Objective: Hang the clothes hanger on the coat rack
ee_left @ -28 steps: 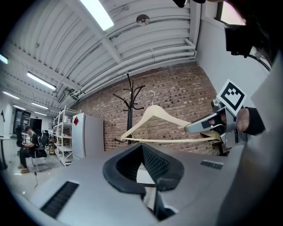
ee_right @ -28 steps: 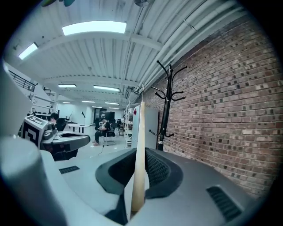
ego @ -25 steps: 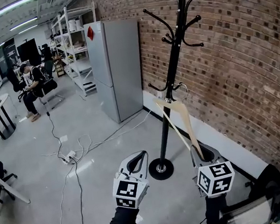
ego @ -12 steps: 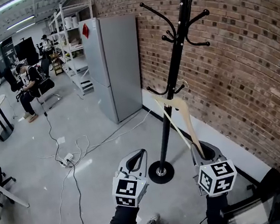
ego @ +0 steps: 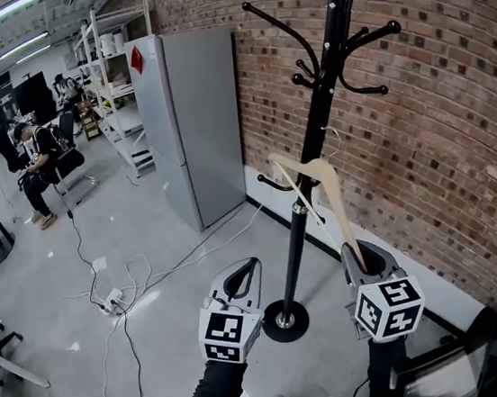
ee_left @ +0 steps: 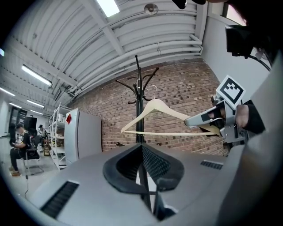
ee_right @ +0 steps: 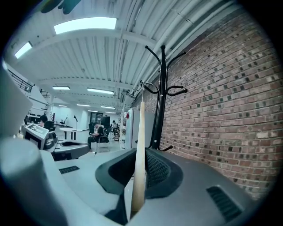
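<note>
The black coat rack [ego: 317, 143] stands by the brick wall, its round base [ego: 284, 320] on the floor. My right gripper [ego: 363, 261] is shut on one end of a pale wooden hanger [ego: 328, 193]. The hanger rises slanting up to the pole, and its wire hook is close beside the rack's lower pegs. In the right gripper view the hanger [ee_right: 140, 145] runs edge-on out of the jaws toward the rack [ee_right: 161, 88]. My left gripper [ego: 241, 283] is shut and empty, level, to the left of the pole. The left gripper view shows the hanger [ee_left: 154, 106] across the rack [ee_left: 138, 88], and the right gripper [ee_left: 208, 119] holding it.
A grey fridge [ego: 193, 119] stands left of the rack against the brick wall [ego: 456, 120]. Metal shelving [ego: 115, 83] lies beyond it. Cables and a power strip [ego: 115, 300] trail over the floor. A seated person [ego: 39, 157] is far left. A dark chair [ego: 472, 345] sits at lower right.
Both grippers have moved closer to the coat rack, which now looms larger. The hanger stays in the right gripper, and its top has come up nearer the rack's lower pegs.
</note>
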A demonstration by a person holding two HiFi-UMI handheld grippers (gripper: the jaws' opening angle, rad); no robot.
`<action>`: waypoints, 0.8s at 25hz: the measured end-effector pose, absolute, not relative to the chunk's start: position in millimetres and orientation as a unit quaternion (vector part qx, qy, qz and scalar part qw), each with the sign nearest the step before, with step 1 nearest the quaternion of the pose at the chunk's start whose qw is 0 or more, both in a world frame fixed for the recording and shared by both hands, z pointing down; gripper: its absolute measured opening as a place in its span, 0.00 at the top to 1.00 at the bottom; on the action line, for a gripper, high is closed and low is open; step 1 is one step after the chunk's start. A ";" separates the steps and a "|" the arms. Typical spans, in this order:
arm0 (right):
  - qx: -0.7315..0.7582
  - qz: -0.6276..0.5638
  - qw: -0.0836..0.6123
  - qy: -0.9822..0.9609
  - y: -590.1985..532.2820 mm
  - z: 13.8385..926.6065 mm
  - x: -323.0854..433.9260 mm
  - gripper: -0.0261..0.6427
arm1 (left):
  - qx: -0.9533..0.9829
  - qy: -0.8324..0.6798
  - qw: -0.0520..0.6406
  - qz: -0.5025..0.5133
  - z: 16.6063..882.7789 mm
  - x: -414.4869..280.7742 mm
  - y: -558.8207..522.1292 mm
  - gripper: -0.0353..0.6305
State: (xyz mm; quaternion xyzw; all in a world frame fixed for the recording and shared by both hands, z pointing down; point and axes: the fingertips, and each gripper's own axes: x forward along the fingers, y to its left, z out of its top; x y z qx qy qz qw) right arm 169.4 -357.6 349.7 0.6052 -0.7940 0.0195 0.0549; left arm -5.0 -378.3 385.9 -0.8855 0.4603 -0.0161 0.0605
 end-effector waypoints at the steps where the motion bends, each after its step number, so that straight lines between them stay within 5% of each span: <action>1: 0.606 0.018 0.053 -0.794 -364.2 347.3 168.9 0.87 | -0.886 0.460 0.060 -0.016 385.7 -6.2 -385.6 0.94; 20: 0.595 -0.009 0.028 -0.804 -464.4 288.8 187.3 0.87 | -0.873 0.485 0.051 -0.025 391.9 -7.4 -461.8 0.94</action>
